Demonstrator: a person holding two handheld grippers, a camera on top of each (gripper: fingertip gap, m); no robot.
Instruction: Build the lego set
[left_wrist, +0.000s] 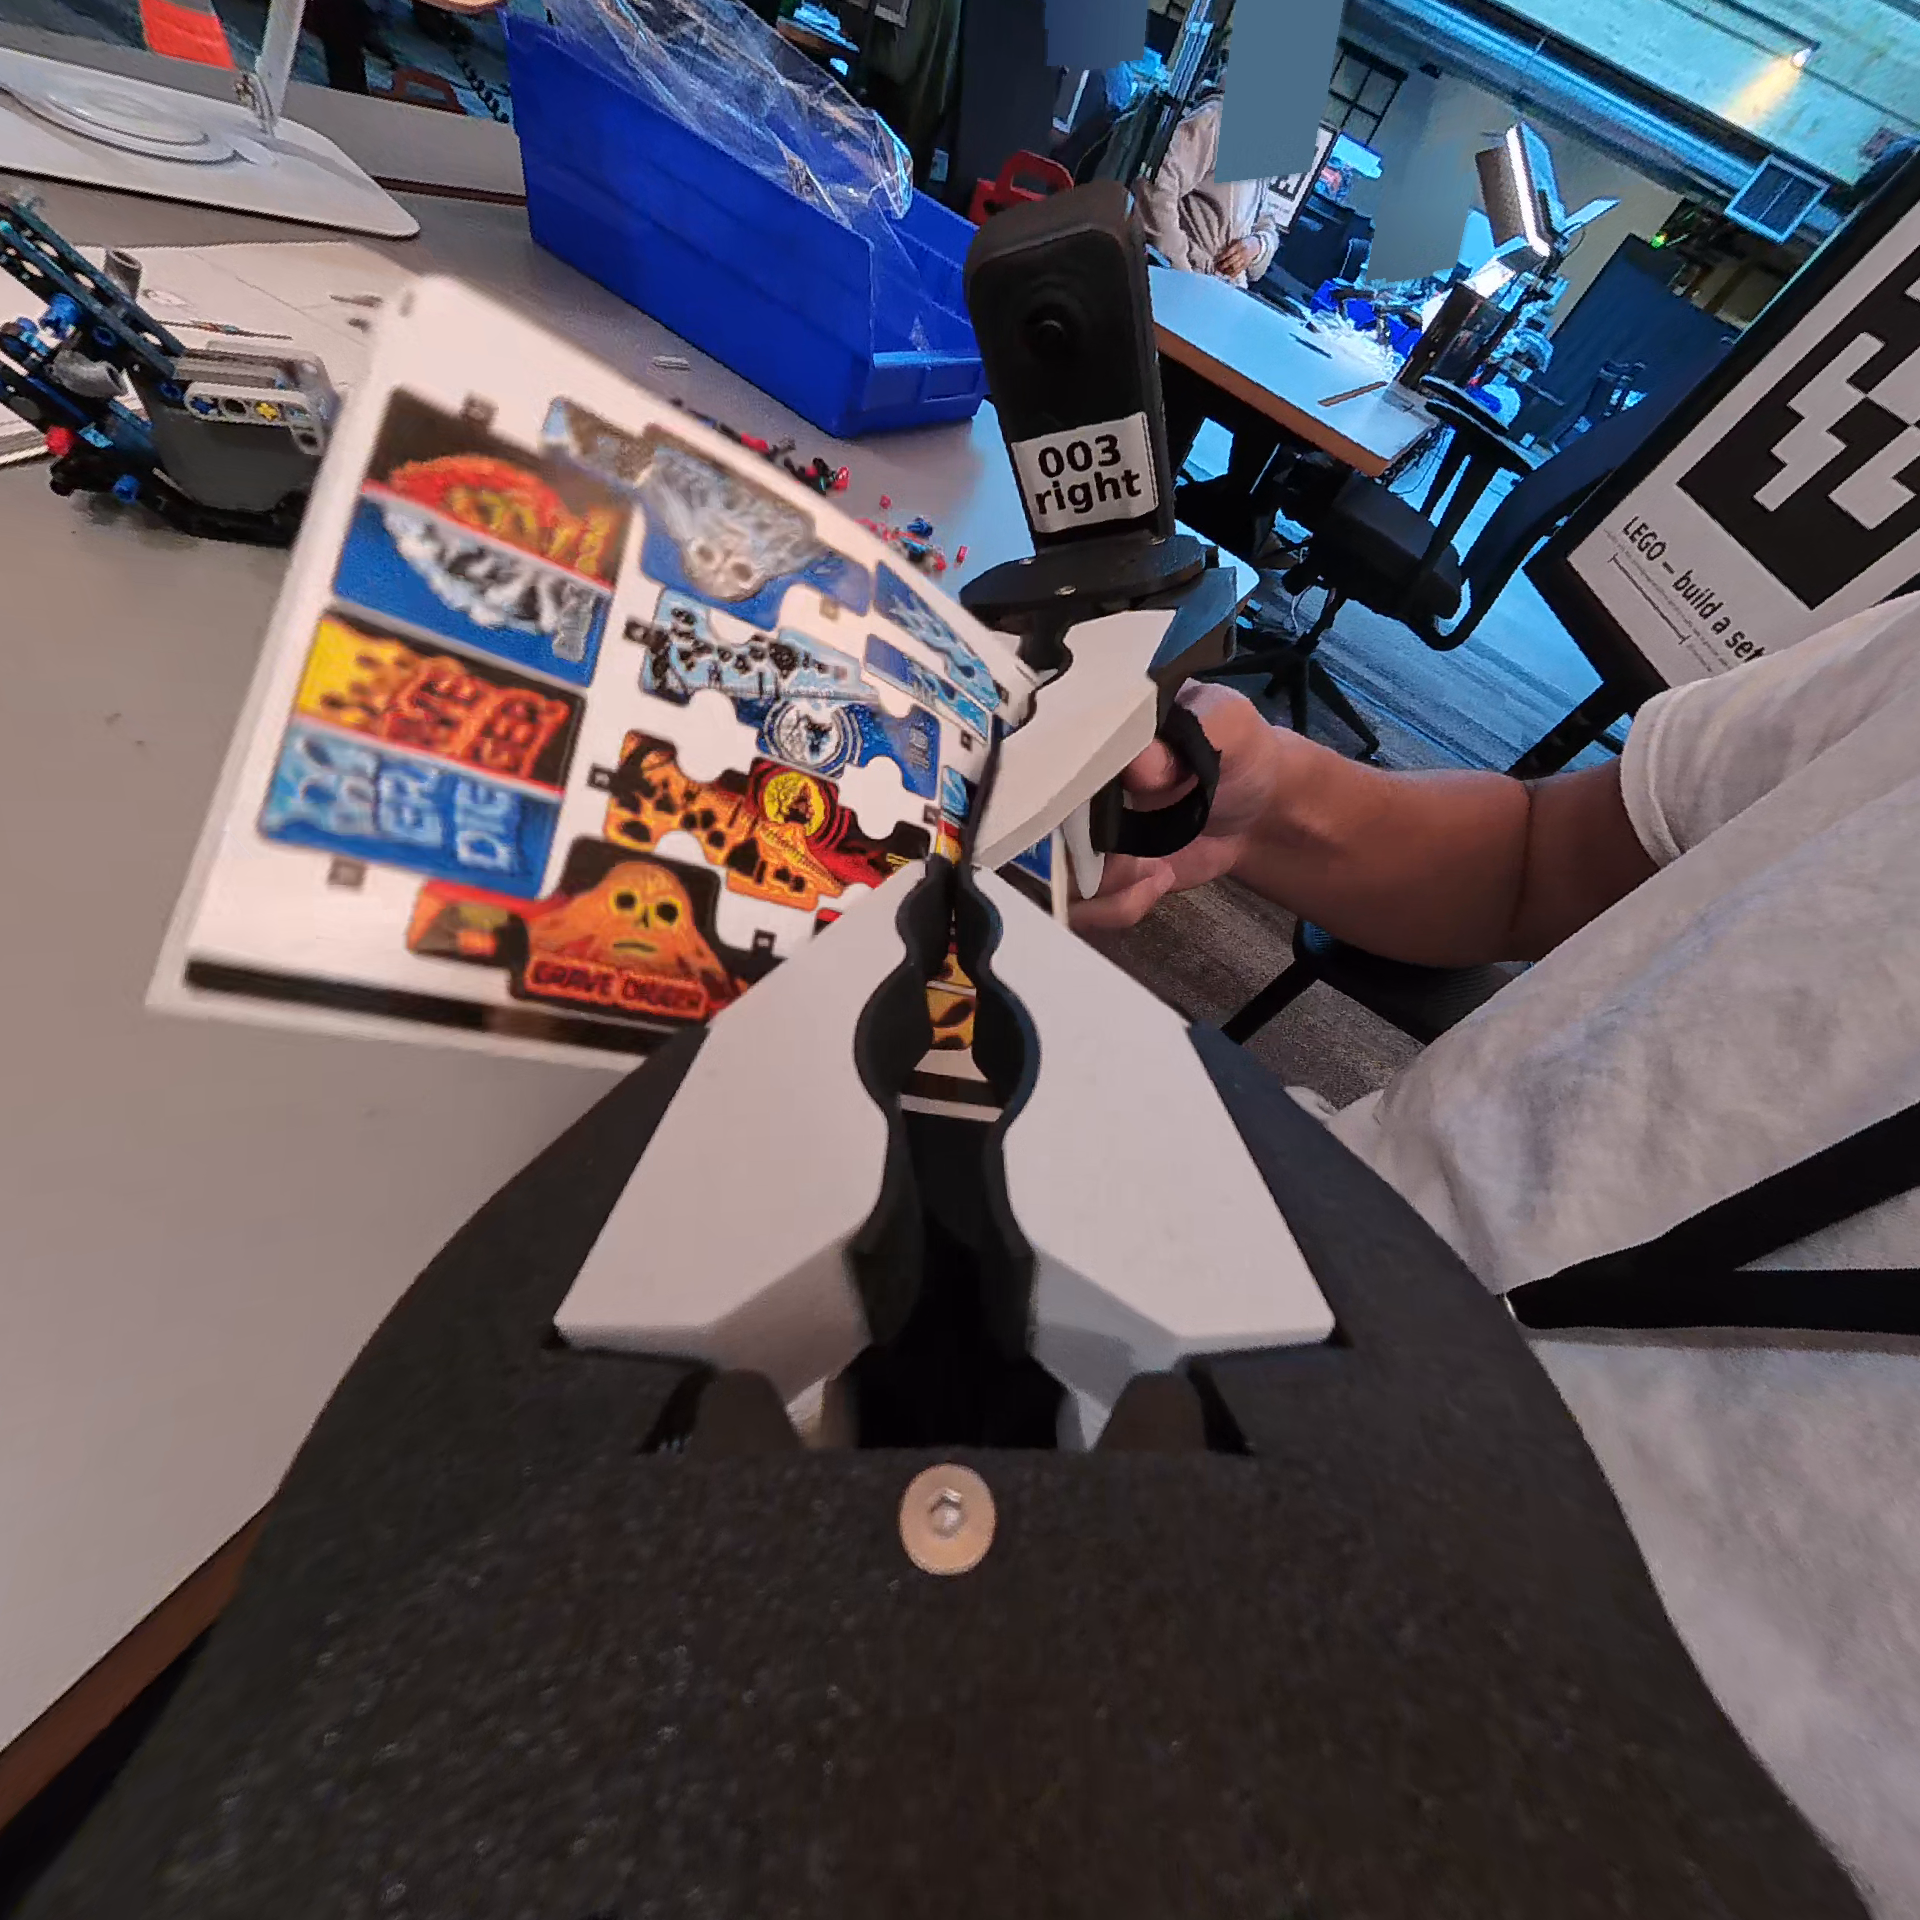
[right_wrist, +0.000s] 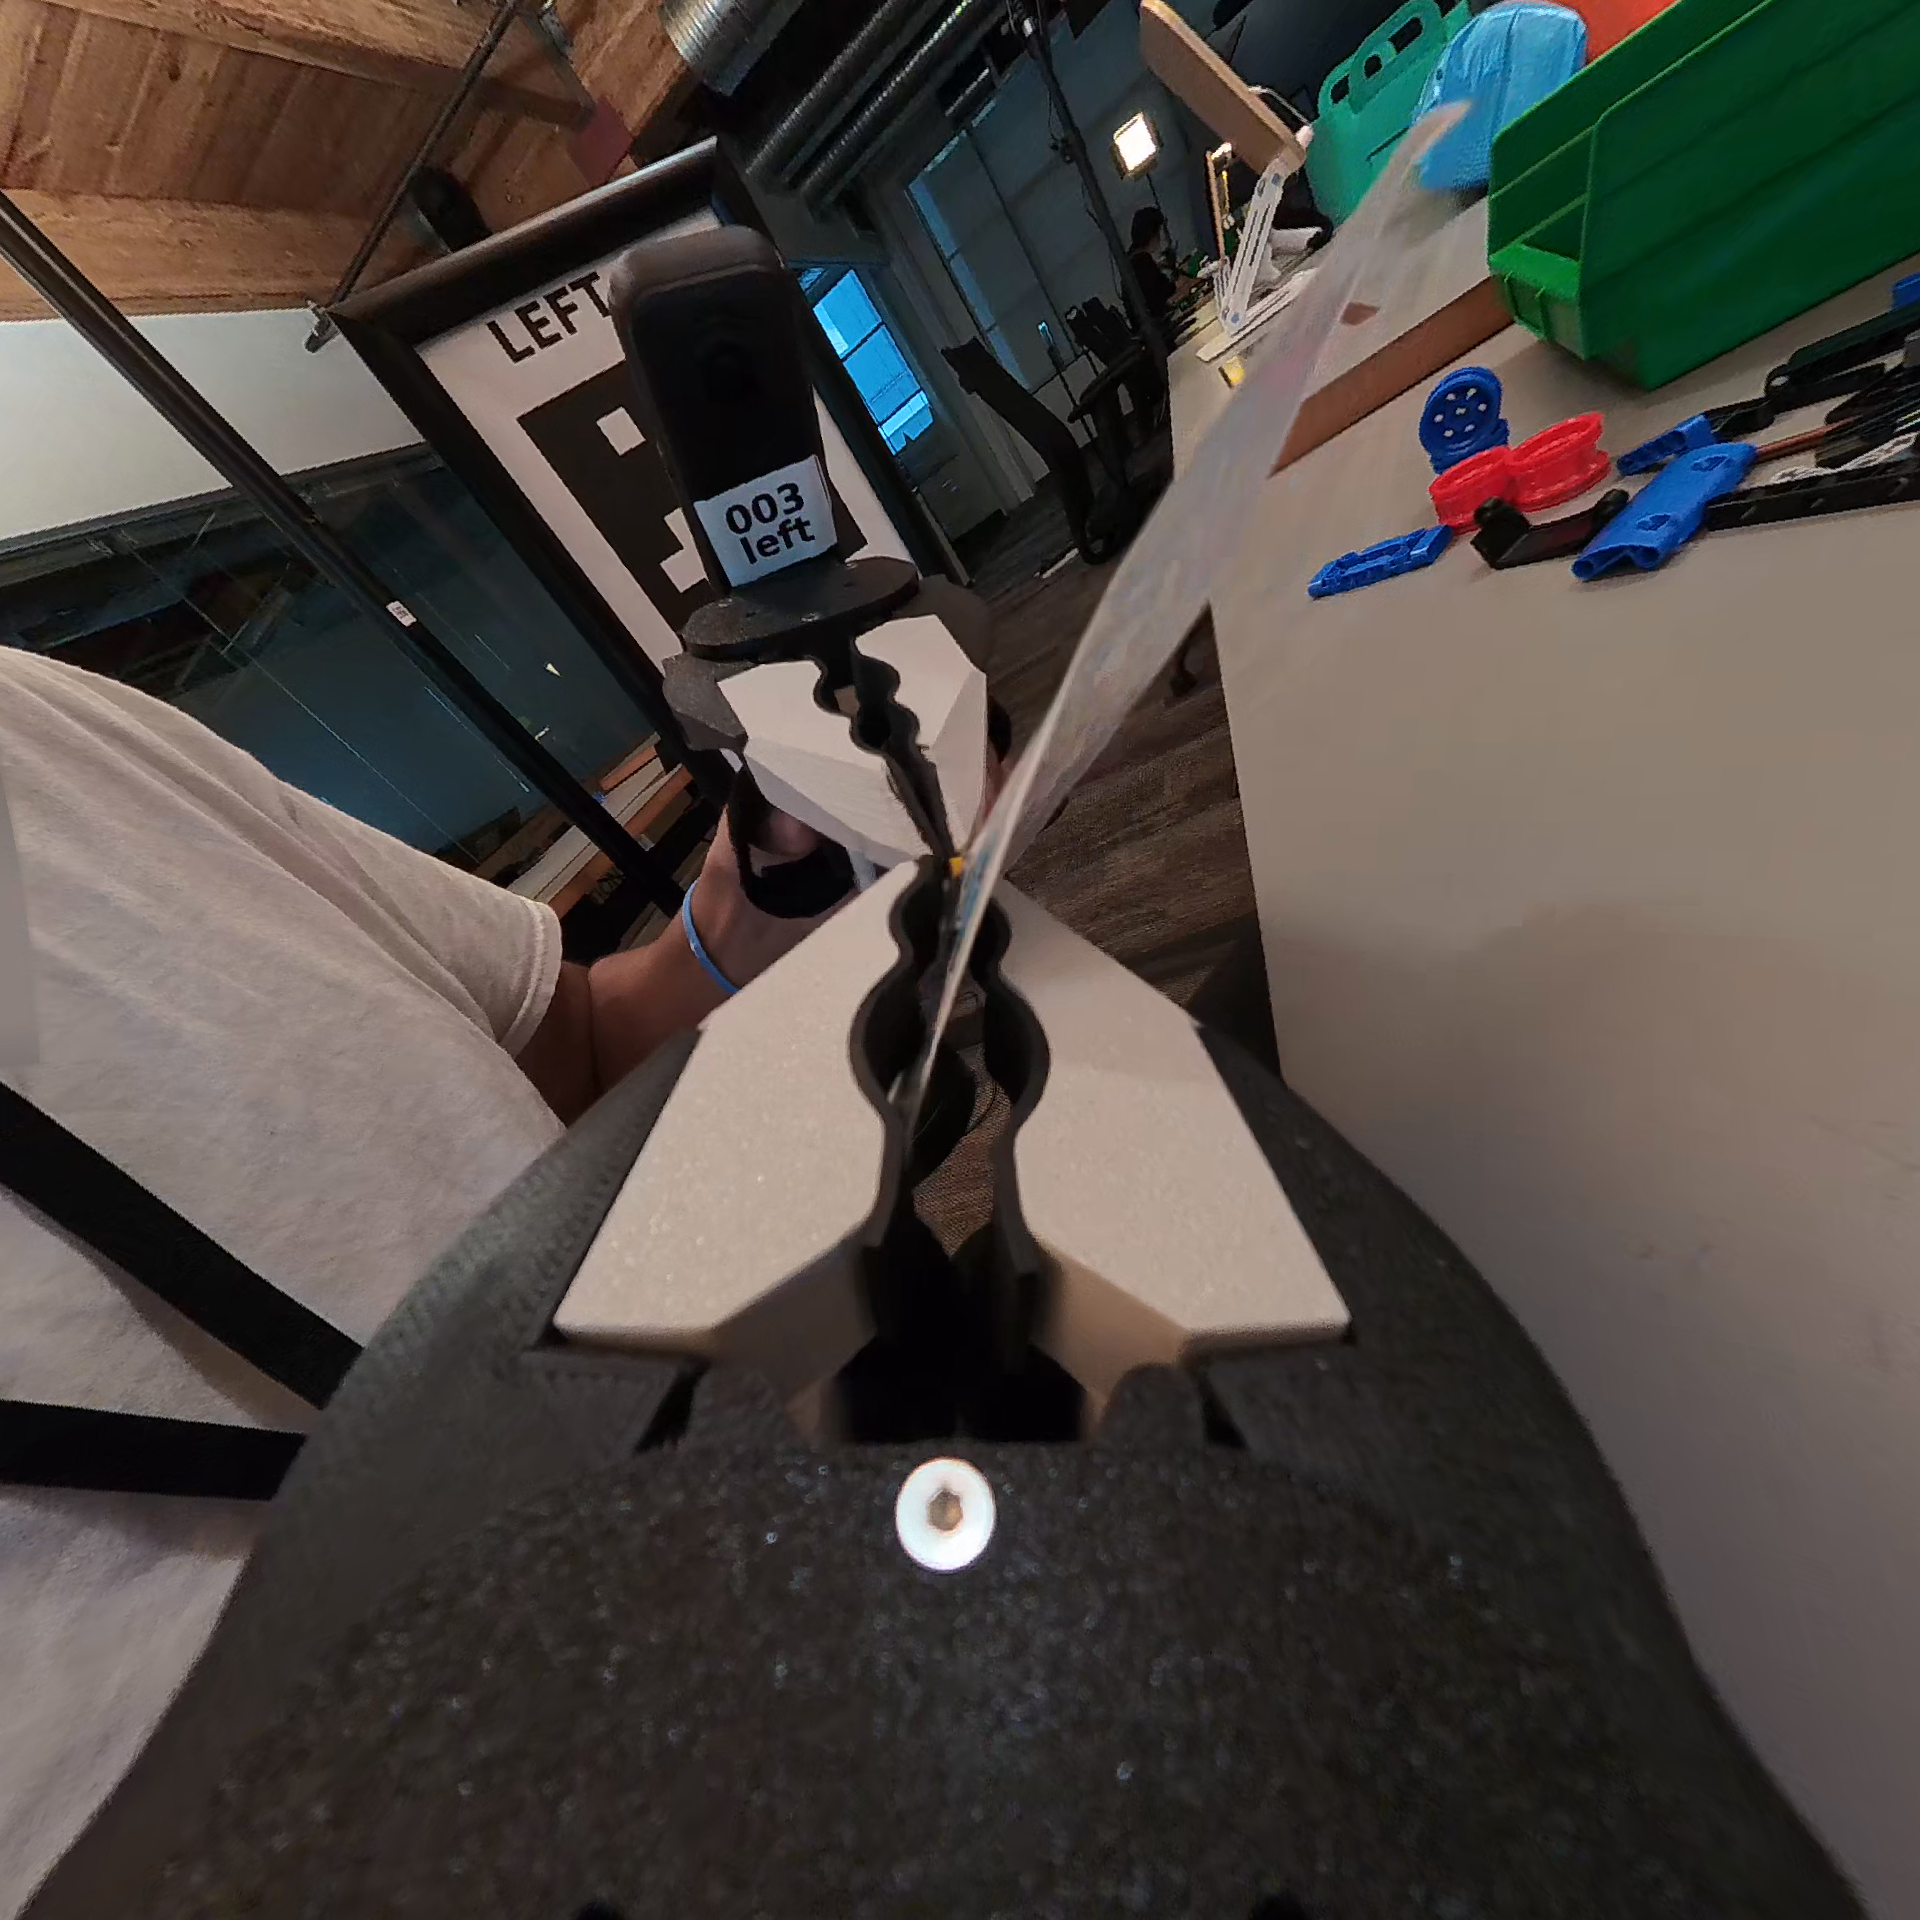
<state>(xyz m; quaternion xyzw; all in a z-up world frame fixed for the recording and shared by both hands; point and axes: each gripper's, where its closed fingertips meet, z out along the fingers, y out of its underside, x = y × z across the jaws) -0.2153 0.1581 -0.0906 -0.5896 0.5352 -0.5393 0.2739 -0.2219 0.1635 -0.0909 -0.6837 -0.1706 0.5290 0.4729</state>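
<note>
Both grippers pinch the same sticker sheet (left_wrist: 582, 707) in the air above the desk (left_wrist: 156, 1143) edge. The left gripper (left_wrist: 948, 883) has its jaws clamped on the sheet's near corner; the right gripper (right_wrist: 951, 883) has its jaws clamped on the edge just beside it, tips nearly touching. A part-built model (left_wrist: 156, 416) stands on the desk beyond the sheet, and loose blue and red parts (right_wrist: 1527, 488) lie to the right.
</note>
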